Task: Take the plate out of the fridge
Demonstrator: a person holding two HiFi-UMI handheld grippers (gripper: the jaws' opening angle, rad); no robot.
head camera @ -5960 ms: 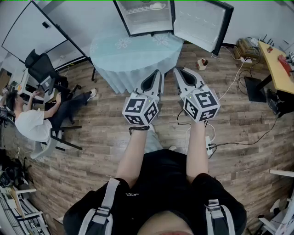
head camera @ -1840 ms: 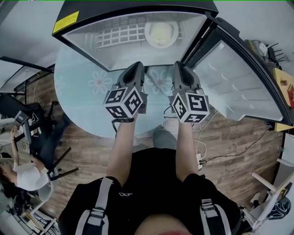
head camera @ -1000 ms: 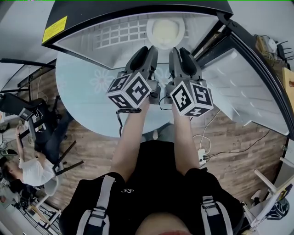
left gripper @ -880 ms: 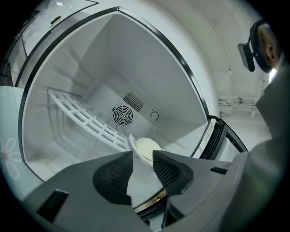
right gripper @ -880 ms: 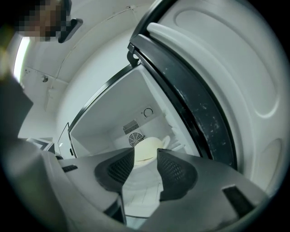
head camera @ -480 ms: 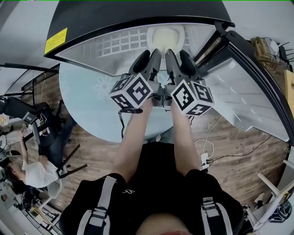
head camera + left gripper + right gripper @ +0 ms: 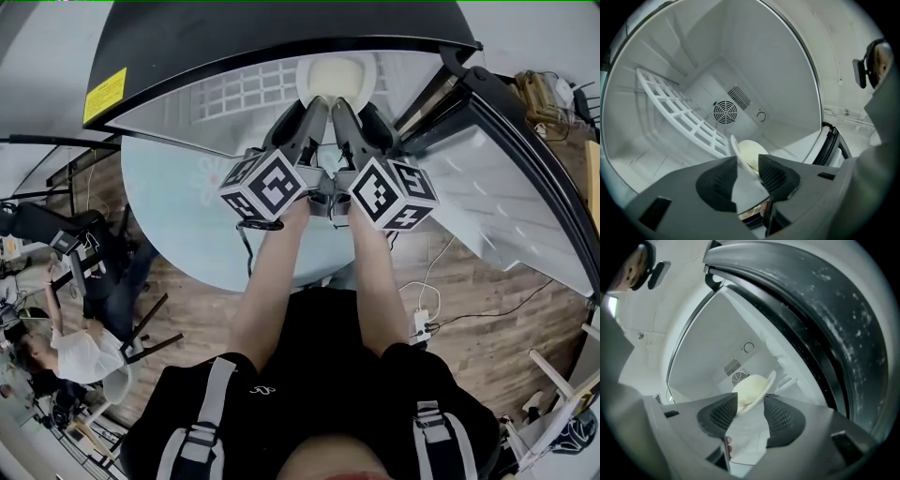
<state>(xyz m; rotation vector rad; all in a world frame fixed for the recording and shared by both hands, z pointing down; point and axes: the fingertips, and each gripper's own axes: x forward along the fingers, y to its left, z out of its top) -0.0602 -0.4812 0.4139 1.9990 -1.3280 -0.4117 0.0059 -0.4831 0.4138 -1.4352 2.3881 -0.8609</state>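
One fridge stands on one round, pale table, its single door swung open to the right. Inside, one white wire shelf spans the compartment. Two grippers reach into the opening side by side: the left gripper and the right gripper, each with two jaws. One cream plate lies at the right end of the shelf, just ahead of both grippers. In the left gripper view its rim runs into the gap between the spread jaws. The right gripper view shows the same: jaws apart, plate edge between them, neither pair closed on it.
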